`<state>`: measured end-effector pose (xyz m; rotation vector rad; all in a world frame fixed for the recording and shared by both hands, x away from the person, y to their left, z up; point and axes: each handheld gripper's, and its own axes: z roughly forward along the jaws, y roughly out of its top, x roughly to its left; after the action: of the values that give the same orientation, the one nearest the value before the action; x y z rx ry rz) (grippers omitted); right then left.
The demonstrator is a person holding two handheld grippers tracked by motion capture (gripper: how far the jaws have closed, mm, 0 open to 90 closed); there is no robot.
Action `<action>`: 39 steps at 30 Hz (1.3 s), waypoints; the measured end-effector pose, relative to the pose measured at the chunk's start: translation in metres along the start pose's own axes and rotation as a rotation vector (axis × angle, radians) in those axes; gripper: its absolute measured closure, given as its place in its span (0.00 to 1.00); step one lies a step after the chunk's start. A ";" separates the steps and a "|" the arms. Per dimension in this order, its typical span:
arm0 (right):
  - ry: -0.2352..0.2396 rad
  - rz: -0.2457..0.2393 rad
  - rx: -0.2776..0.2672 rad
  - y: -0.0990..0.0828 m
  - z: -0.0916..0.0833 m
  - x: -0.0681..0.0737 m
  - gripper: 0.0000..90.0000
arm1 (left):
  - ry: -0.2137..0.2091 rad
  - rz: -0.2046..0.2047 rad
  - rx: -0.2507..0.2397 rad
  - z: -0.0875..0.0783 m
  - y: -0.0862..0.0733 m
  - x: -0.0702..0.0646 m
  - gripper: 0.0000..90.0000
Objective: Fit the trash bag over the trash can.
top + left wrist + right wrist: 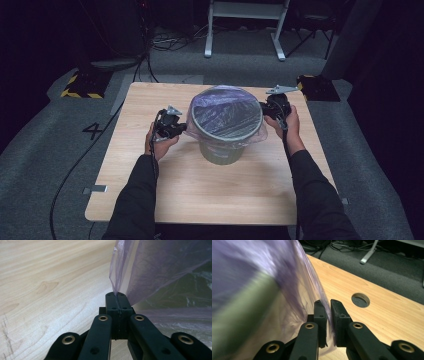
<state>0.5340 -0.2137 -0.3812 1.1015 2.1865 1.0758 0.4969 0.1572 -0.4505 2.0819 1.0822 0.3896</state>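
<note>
A grey-green bin (222, 150) stands mid-table, lined with a thin purple plastic bag (225, 112) folded over its rim. My left gripper (184, 128) is at the bin's left side. In the left gripper view it (116, 296) is shut on the edge of the bag (160, 267), jaws pressed together, with the bin's wall (190, 295) behind the film. My right gripper (263, 107) is at the bin's right rim. In the right gripper view its jaws (329, 303) stand a narrow gap apart with the bag's film (249, 265) running between them beside the green rim (242, 305).
The wooden table (200, 190) has a round hole (360, 300) near its far right edge. Grey carpet surrounds it. A white desk frame (245, 25) stands behind, yellow-and-black striped blocks (82, 85) flank the far corners, and a cable (75, 170) trails on the floor at left.
</note>
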 end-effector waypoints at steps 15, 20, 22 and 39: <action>0.037 0.011 0.009 -0.026 0.000 -0.004 0.89 | -0.007 0.001 -0.008 -0.010 -0.019 0.004 1.00; 0.068 0.006 -0.020 -0.035 -0.010 -0.005 0.90 | 0.026 -0.015 -0.037 -0.023 -0.025 0.008 0.85; 0.069 -0.015 -0.031 -0.038 -0.015 -0.004 0.84 | -0.004 -0.015 -0.067 -0.031 -0.028 0.009 0.76; 0.144 -0.173 -0.103 -0.054 -0.075 0.005 0.41 | -0.106 0.152 -0.187 -0.093 -0.040 -0.035 0.18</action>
<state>0.4554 -0.2627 -0.3811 0.7959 2.2608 1.2066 0.4009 0.1887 -0.4148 1.9998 0.7969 0.4320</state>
